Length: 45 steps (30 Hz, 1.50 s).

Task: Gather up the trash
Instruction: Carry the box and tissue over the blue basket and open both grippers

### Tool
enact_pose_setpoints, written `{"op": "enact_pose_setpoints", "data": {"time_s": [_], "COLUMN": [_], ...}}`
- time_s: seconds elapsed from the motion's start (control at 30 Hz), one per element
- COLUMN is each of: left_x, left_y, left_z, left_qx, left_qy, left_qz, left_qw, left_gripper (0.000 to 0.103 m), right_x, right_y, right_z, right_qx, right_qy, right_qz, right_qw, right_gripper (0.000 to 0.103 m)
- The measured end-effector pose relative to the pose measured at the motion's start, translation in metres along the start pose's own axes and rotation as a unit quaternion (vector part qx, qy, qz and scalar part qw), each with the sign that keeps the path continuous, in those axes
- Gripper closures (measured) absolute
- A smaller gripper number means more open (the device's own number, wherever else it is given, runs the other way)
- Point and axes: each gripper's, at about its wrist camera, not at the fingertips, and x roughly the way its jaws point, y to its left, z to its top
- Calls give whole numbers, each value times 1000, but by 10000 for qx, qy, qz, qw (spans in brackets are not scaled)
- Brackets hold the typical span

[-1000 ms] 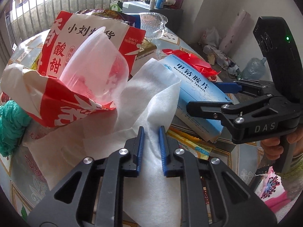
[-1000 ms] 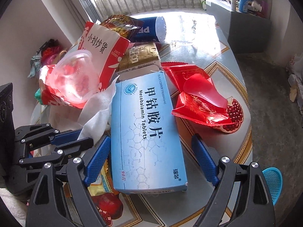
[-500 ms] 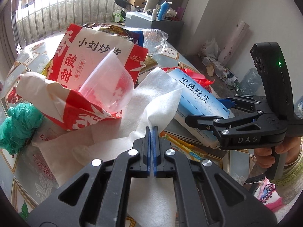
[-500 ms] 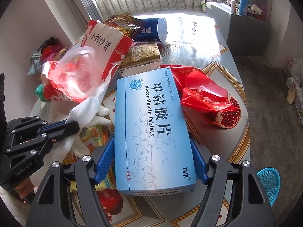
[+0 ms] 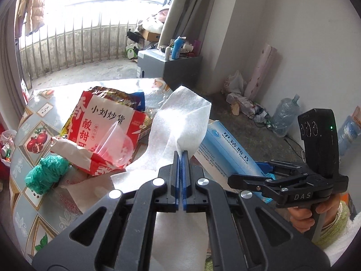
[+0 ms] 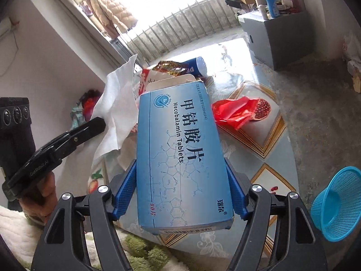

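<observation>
My left gripper [image 5: 181, 155] is shut on a white paper napkin [image 5: 180, 122], which hangs lifted above the table. My right gripper [image 6: 180, 171] is shut on a blue medicine box [image 6: 180, 158] held by its two long sides, raised off the table; the same blue medicine box [image 5: 225, 151] shows in the left wrist view beside the napkin [image 6: 115, 117]. On the table lie a red-and-white snack bag [image 5: 101, 131] with a clear plastic cup [image 5: 117, 146] on it, a green plastic wad [image 5: 45, 171] and a red wrapper [image 6: 234, 113].
A table [image 6: 266, 158] with a patterned fruit-print cloth carries the trash. A blue mesh basket [image 6: 336, 203] sits low at the right. A blue cup [image 6: 198, 65] and a brown wrapper [image 6: 169, 67] lie farther back. A grey cabinet [image 5: 167, 67] stands beyond the table.
Left jaws closed on the napkin and lifted it up. Right jaws closed on the blue box's sides and raised it off the table.
</observation>
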Motion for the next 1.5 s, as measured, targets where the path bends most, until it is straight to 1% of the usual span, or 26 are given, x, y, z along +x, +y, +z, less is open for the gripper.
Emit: {"op": "enact_pose_setpoints", "data": {"time_s": [0.07,0.13,0.23,0.33,0.4,0.43,0.5,0.53,0.6,0.67,0.77,0.83,0.87,0.93,0.97,1.0,1.03,1.1,1.17,1.2,1.27,1.37,1.4,1.43,1.47,1.5], "left_x": [-1,2,19,57,93,113,158,181,226,273,335,367,380,404,410,415,418,418,415,414,404,383,374,362,349,334], "left_y": [-15,-29,-55,-89,-116,-131,-166,-184,-223,-254,-293,-314,-322,-335,-340,-343,-347,-349,-345,-343,-339,-333,-330,-328,-323,-317], "left_z": [9,17,30,42,46,48,48,45,38,27,-4,-25,-36,-52,-57,-61,-64,-66,-64,-63,-57,-43,-39,-34,-28,-22], "left_qx": [100,136,172,227,220,229,262,280,338,261,173,197,225,445,540,619,689,725,676,699,803,912,936,967,1004,1030], "left_qy": [-70,-54,143,572,984,1202,1685,1918,2317,2748,3296,3547,3603,3644,3667,3678,3668,3633,3613,3544,3327,2964,2819,2654,2472,2277], "left_qz": [-98,-302,-830,-1459,-1928,-2142,-2448,-2553,-2618,-2784,-2802,-2690,-2625,-2324,-2179,-2054,-1960,-1910,-2000,-2034,-2052,-2182,-2268,-2328,-2389,-2419], "left_qw": [9999,9994,9963,9874,9760,9691,9545,9472,9363,9199,9014,8952,8948,9007,9029,9048,9068,9090,9082,9100,9170,9253,9275,9306,9337,9376], "left_gripper": [103,103,103,103,103,103,103,103,103,103,103,103,103,92,74,60,59,58,55,54,52,49,49,48,47,42], "right_x": [-22,-42,-77,-108,-123,-128,-138,-142,-145,-144,-132,-125,-121,-109,-106,-101,-98,-92,-90,-90,-92,-97,-101,-104,-106,-107], "right_y": [-13,-27,-50,-88,-121,-140,-177,-195,-231,-267,-312,-345,-364,-393,-406,-416,-422,-428,-428,-424,-421,-407,-397,-386,-377,-366], "right_z": [-6,-13,-22,-38,-53,-61,-80,-90,-109,-128,-155,-165,-171,-184,-190,-196,-199,-203,-205,-204,-202,-185,-176,-166,-158,-148], "right_qx": [320,552,852,1469,2105,2437,3113,3429,3974,4467,5101,5380,5529,5789,5911,5973,6005,5971,5896,5808,5612,5141,4935,4702,4446,4166], "right_qy": [-200,-412,-854,-1244,-1422,-1517,-1649,-1706,-1784,-1823,-1825,-1813,-1795,-1723,-1670,-1653,-1623,-1538,-1514,-1524,-1482,-1383,-1326,-1276,-1243,-1242], "right_qz": [249,280,-60,-523,-881,-1033,-1310,-1365,-1355,-1326,-1172,-1043,-1004,-953,-1062,-1214,-1368,-1563,-1716,-1771,-2019,-2598,-2873,-3162,-3447,-3726], "right_qw": [9990,9972,9927,9799,9632,9523,9267,9136,8899,8658,8323,8166,8075,7913,7819,7753,7709,7716,7746,7798,7889,8056,8101,8141,8173,8199], "right_gripper": [33,33,33,33,33,33,33,33,33,33,32,32,32,30,21,19,19,19,19,19,19,18,17,12,10,8]}}
